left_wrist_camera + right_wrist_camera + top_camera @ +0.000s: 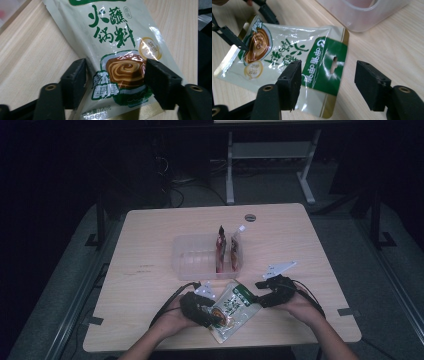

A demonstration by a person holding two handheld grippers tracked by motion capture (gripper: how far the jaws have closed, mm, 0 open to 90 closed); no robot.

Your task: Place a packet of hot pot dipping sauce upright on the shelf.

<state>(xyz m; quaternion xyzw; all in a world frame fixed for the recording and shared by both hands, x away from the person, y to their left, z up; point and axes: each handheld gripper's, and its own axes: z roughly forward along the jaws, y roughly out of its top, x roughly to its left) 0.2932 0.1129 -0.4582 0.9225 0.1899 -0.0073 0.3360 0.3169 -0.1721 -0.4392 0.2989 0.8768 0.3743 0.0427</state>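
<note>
A green-and-white sauce packet (232,306) lies flat near the table's front edge, between my two grippers. My left gripper (214,315) is open. In the left gripper view its jaws straddle the bottom end of the packet (120,50), over the brown swirl picture. My right gripper (260,292) is also open at the packet's green top end (324,62). One of its jaws hangs over the packet and the other over bare wood. The left gripper's fingers (268,13) reach the packet's far end in the right gripper view.
A clear plastic container (182,256) stands mid-table just behind the packet, with two red-brown pouches (220,251) upright at its right end; its corner (362,17) is close ahead of my right gripper. A small grey disc (250,217) sits near the far edge.
</note>
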